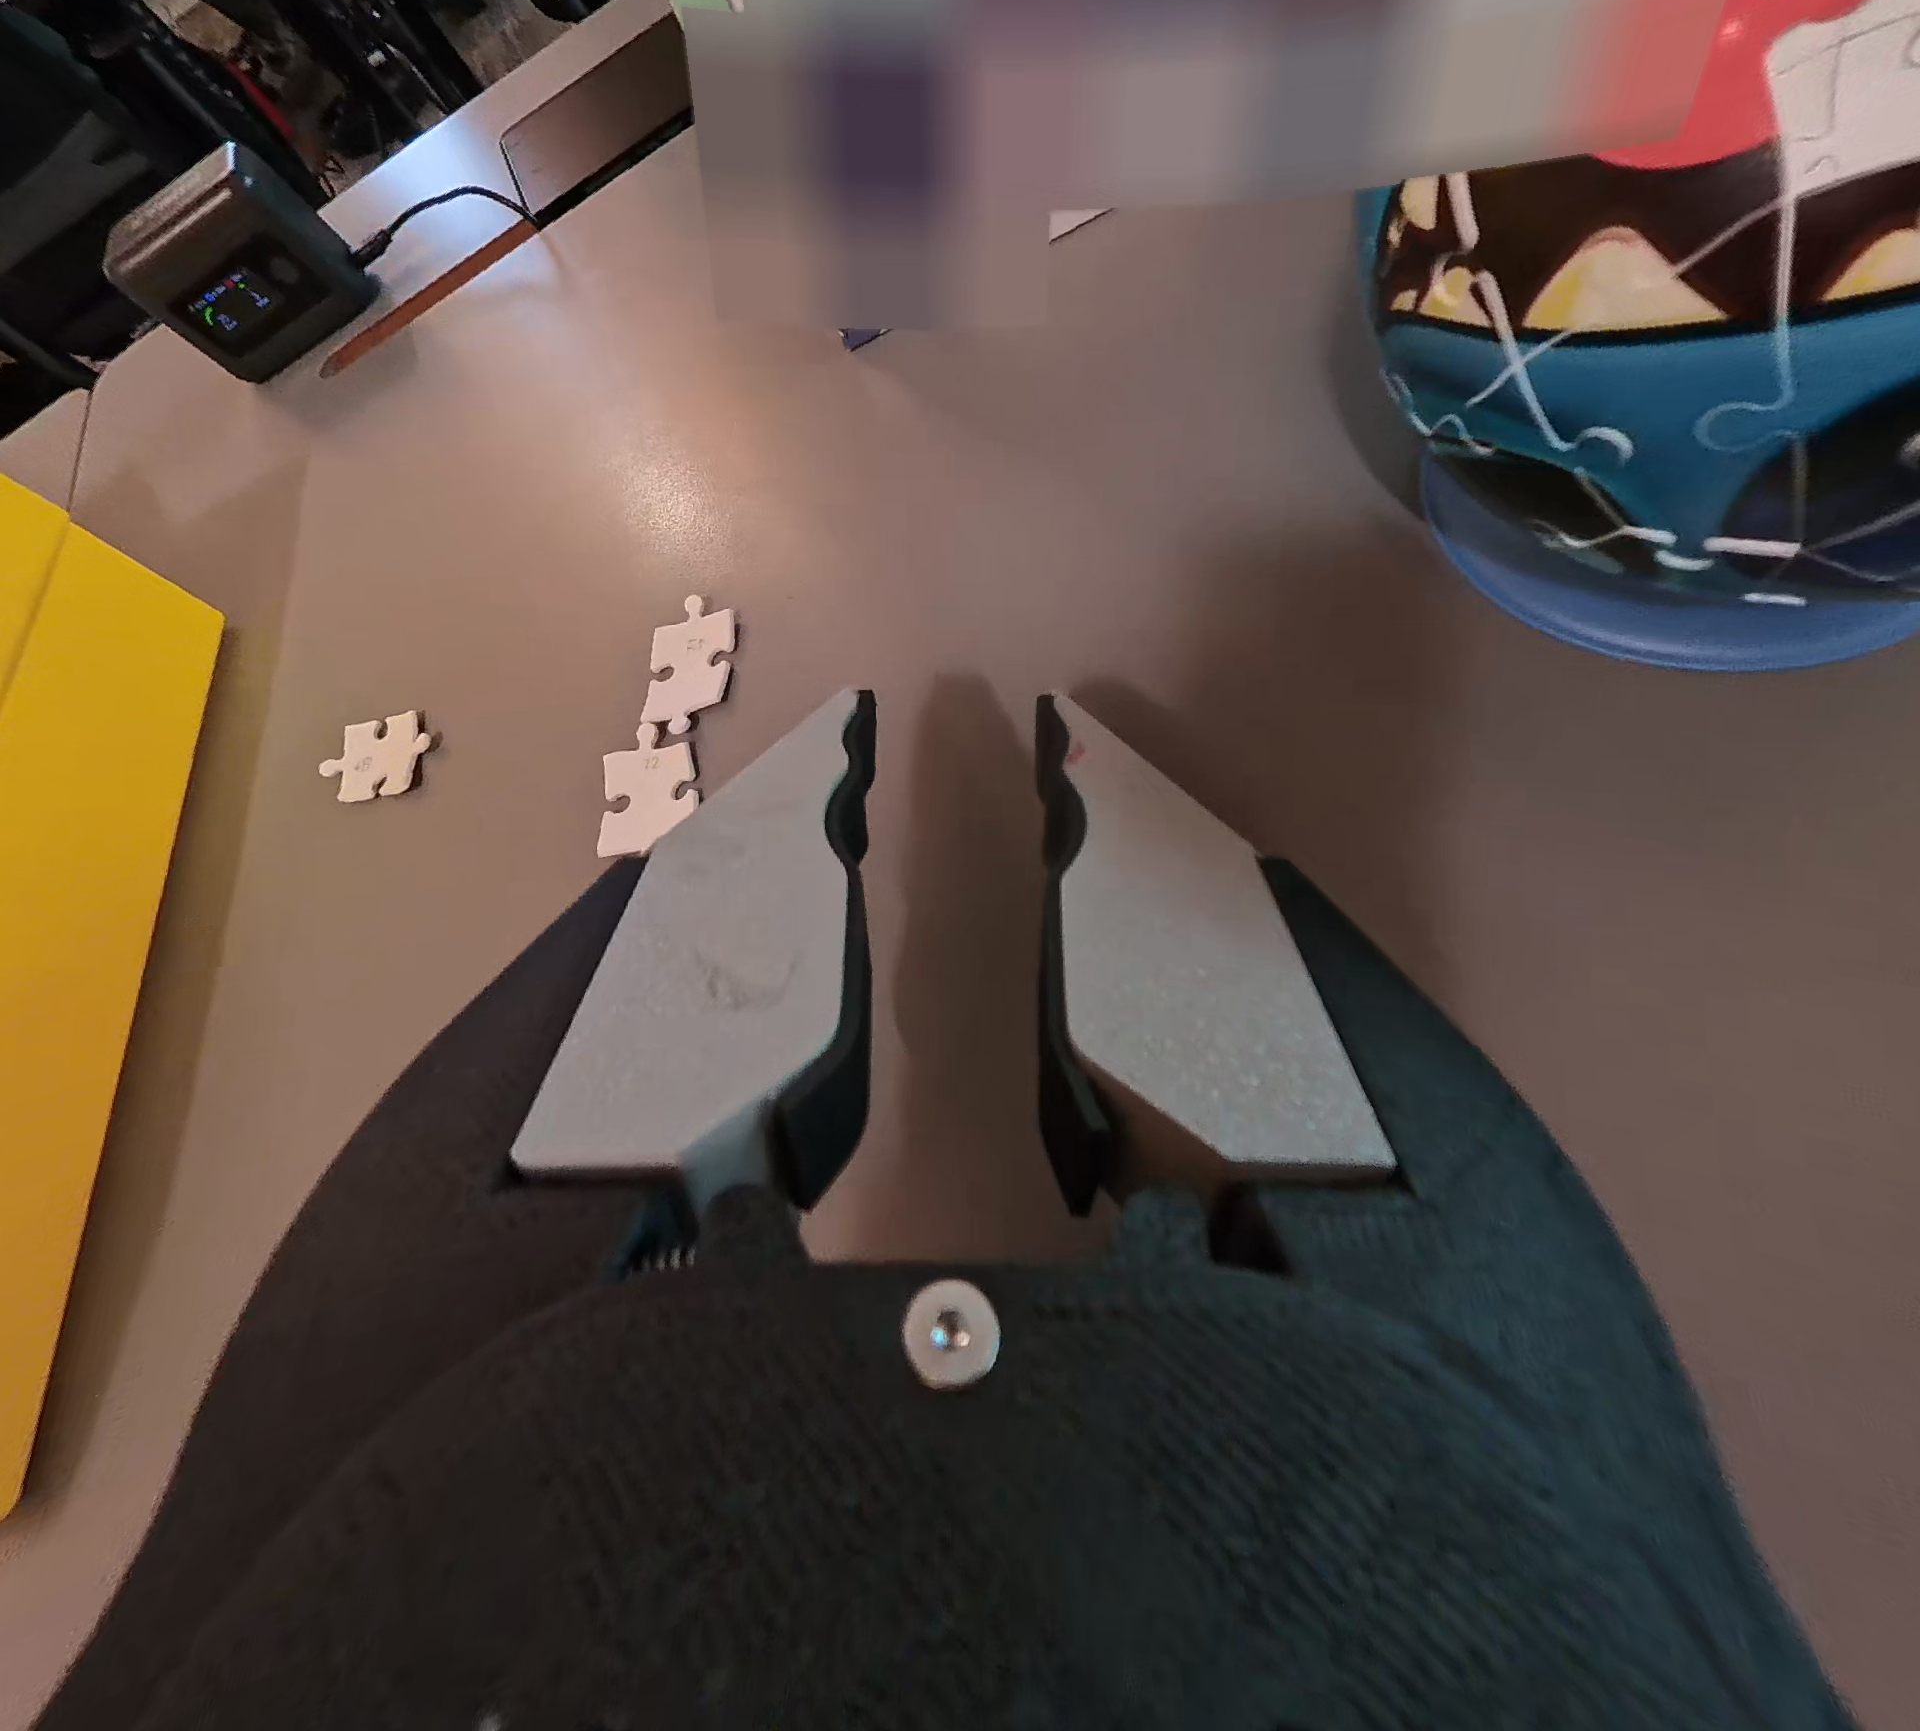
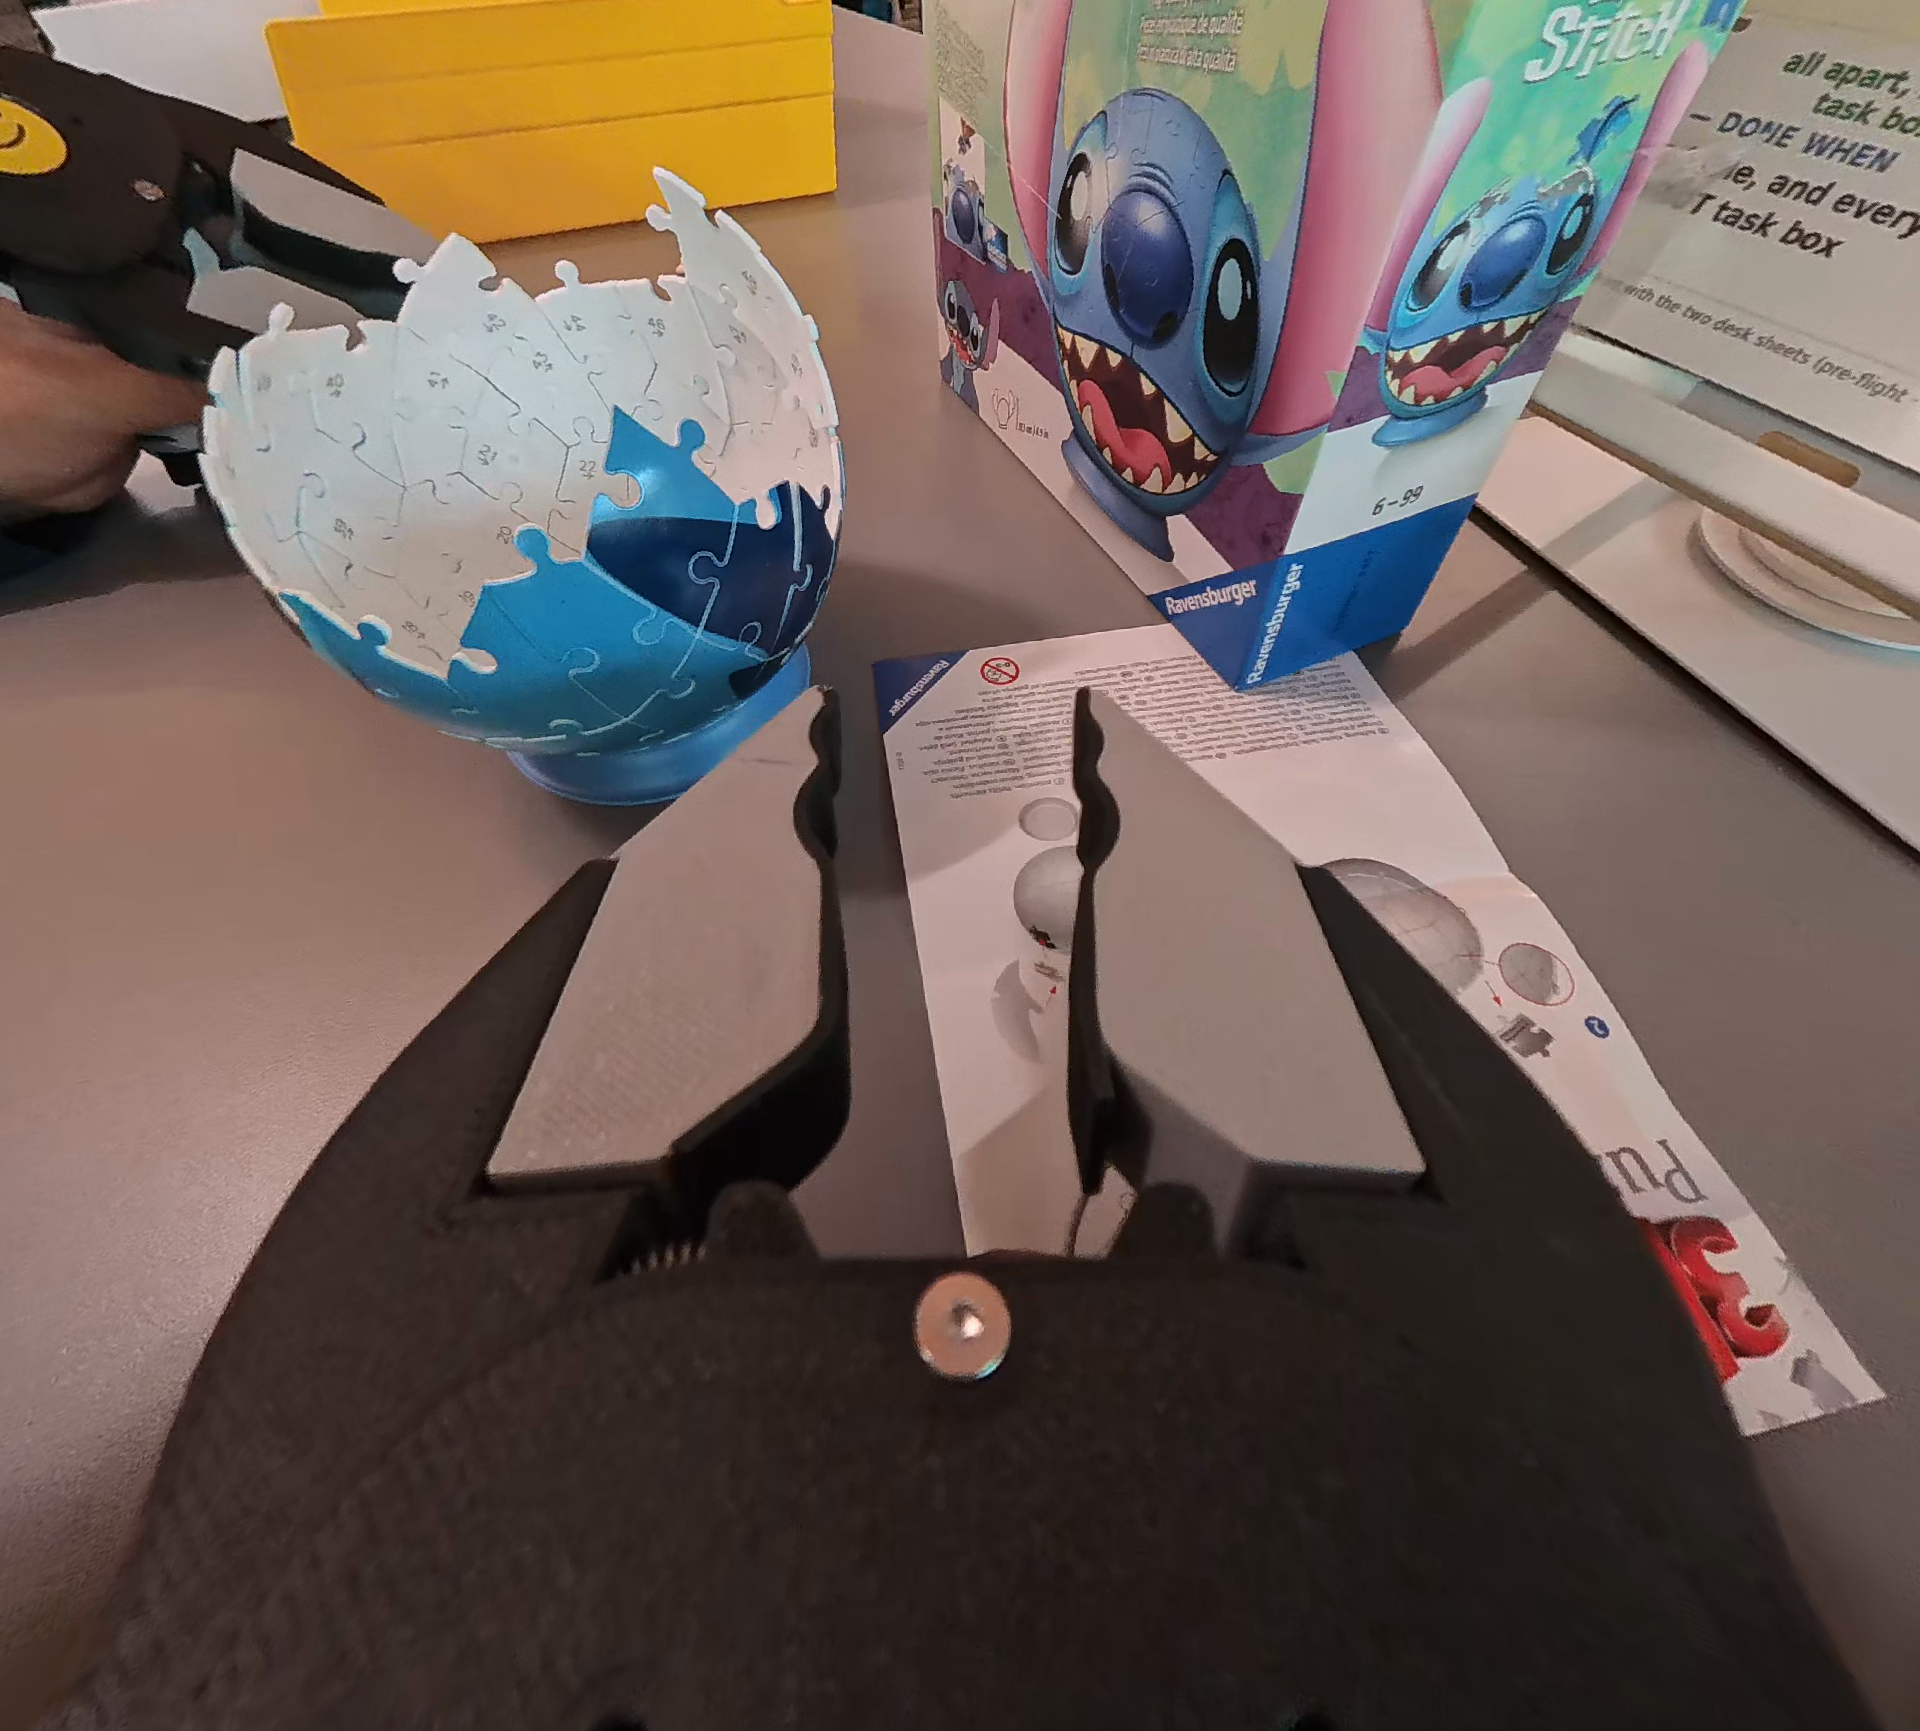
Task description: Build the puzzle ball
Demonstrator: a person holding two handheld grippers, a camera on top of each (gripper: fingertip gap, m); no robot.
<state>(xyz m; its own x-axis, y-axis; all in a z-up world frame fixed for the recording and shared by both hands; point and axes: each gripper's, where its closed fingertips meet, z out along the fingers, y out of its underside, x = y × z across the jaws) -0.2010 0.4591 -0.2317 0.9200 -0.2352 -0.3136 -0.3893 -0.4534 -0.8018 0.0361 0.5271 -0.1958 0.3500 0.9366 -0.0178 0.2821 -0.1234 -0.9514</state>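
The half-built puzzle ball (image 2: 520,507) sits on a blue ring stand (image 2: 665,746) on the grey table, open at the top, its white inside showing. It also fills the upper right of the left wrist view (image 1: 1662,372). Three loose white pieces lie face down on the table: one (image 1: 376,756) at the left, two (image 1: 691,658) (image 1: 649,793) just left of my left gripper. My left gripper (image 1: 956,705) is open and empty above the table. My right gripper (image 2: 951,705) is open and empty, over a paper leaflet (image 2: 1195,850), right of the ball.
The puzzle box (image 2: 1299,247) stands behind the leaflet. Yellow bins (image 2: 561,81) stand at the back; a yellow edge (image 1: 94,902) lies left of the loose pieces. A dark power unit (image 1: 234,268) with a cable sits at the far table edge. The other gripper (image 2: 156,227) shows behind the ball. The left gripper's tips are roughly 25 cm from the right gripper's.
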